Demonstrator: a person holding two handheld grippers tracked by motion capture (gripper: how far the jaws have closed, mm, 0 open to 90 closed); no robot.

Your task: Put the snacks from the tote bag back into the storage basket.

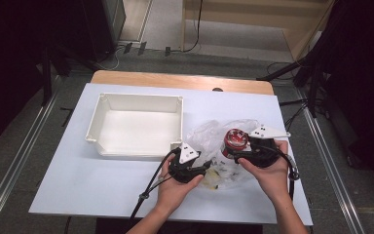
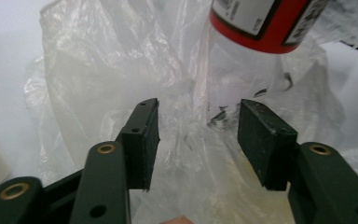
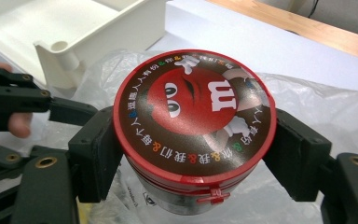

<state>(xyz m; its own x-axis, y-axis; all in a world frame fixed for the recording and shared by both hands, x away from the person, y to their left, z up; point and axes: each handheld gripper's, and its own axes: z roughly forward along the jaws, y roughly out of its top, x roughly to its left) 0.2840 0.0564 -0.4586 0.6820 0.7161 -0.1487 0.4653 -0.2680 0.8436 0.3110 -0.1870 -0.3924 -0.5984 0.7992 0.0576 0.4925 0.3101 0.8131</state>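
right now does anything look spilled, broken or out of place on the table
Nothing spilled or broken. The plastic bag lies crumpled on the table; the right gripper clamps the red-lidded candy tub above it. The left gripper stands open at the bag. The white bin sits square.

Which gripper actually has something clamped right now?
The right gripper: its jaws press both sides of the red-lidded candy tub. The left gripper stands open in front of the clear plastic bag, pads touching nothing.
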